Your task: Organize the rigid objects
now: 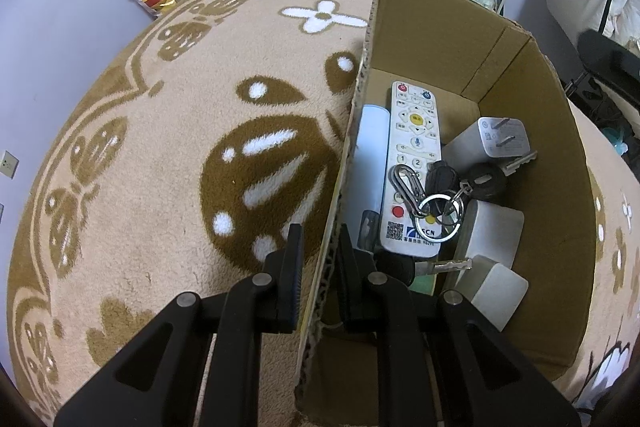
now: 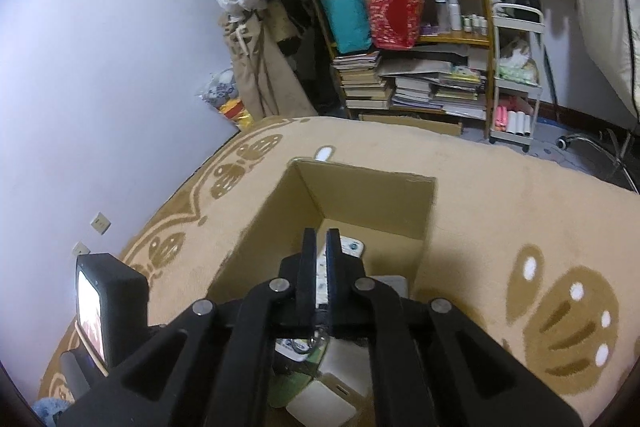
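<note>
1. While the left claw (image 1: 318, 259) pinches the box (image 1: 532, 187) wall, one finger sits inside and one outside.
2. Just past it lie a remote (image 1: 412, 163) and keys (image 1: 440, 195).
3. Right claw (image 2: 321, 247) hangs nearly shut and empty above the box.

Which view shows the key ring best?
The left wrist view: the key ring lies in plain sight on the remote inside the box. The right wrist view shows only a small glimpse of the ring under that gripper's fingers.
</note>
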